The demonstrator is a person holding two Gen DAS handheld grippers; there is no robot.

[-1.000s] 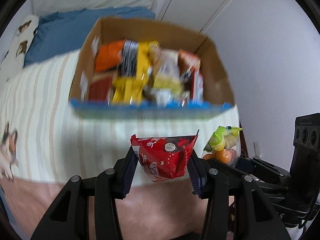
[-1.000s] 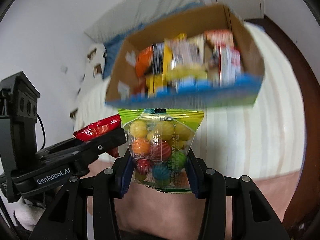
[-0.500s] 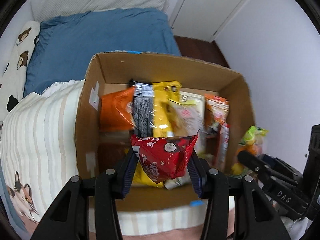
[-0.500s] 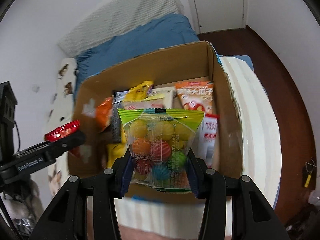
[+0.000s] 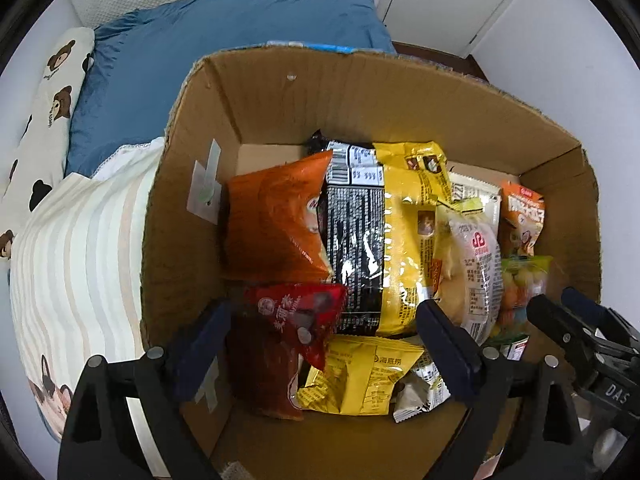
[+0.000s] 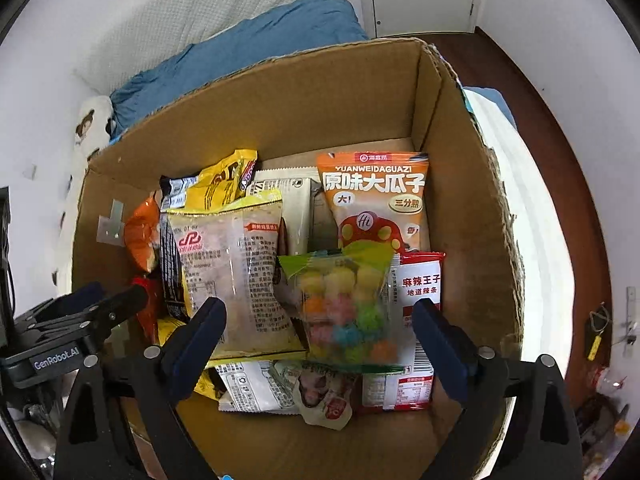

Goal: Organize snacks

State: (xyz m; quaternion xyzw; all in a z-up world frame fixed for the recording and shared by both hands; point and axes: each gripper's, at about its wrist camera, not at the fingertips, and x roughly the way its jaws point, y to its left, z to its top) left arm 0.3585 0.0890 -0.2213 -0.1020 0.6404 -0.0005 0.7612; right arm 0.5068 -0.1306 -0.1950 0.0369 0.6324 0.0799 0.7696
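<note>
Over the cardboard box (image 5: 280, 92) on the bed, both sets of jaws stand spread, the red packet (image 5: 298, 318) and candy bag (image 6: 344, 308) apparently released among packed snacks; judged nearly done, no loose snacks visible outside

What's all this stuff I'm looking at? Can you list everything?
box: one, brown cardboard, on the bed
red packet: one, in the box's near left corner, loose
bag of sweets: one, clear with a green top, many-coloured balls, on the right-hand packets
orange bag: one, left side of the box
black packet: one, beside the orange bag
yellow bag: one, middle of the box
seed packet: one, orange and white, far right
blanket: one, cream striped, under the box
pillow: one, blue, behind the box
left gripper: black, jaws open, over the box
right gripper: black, jaws open, over the box
</note>
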